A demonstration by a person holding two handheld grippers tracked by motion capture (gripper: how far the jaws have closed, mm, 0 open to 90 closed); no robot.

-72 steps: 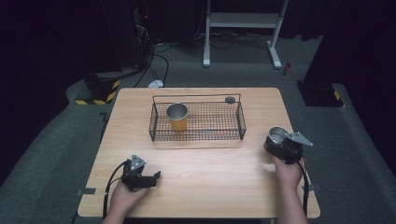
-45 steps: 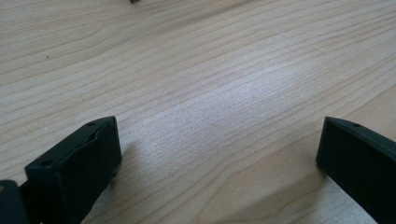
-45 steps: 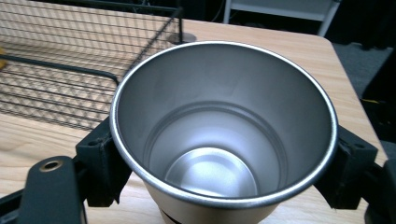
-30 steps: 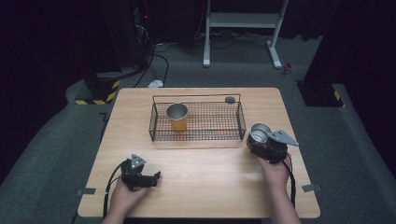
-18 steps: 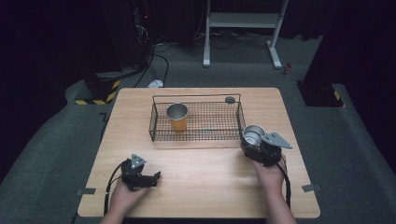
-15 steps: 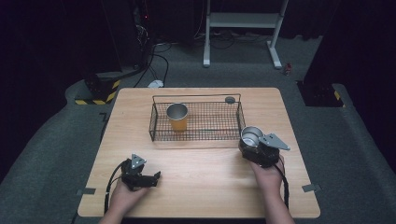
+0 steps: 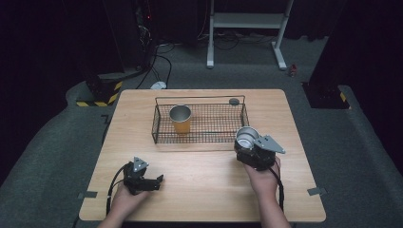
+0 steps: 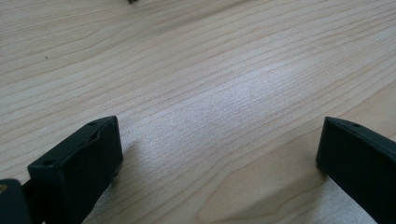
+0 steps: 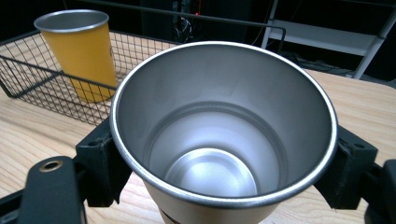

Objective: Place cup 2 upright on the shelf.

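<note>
While the right gripper (image 7: 248,145) is clamped on a steel cup (image 9: 224,135), jaws pressed to both sides of its wall, the cup sits upright just off the wire basket's (image 7: 199,137) right end, near the table's (image 7: 199,190) right edge. Step in hand looks like carrying it to the basket (yellow cup (image 7: 180,118) already stands inside). Next move: lift over the rim, lower, release. Left gripper (image 7: 142,179) rests wide open and empty near the front-left corner.
</note>
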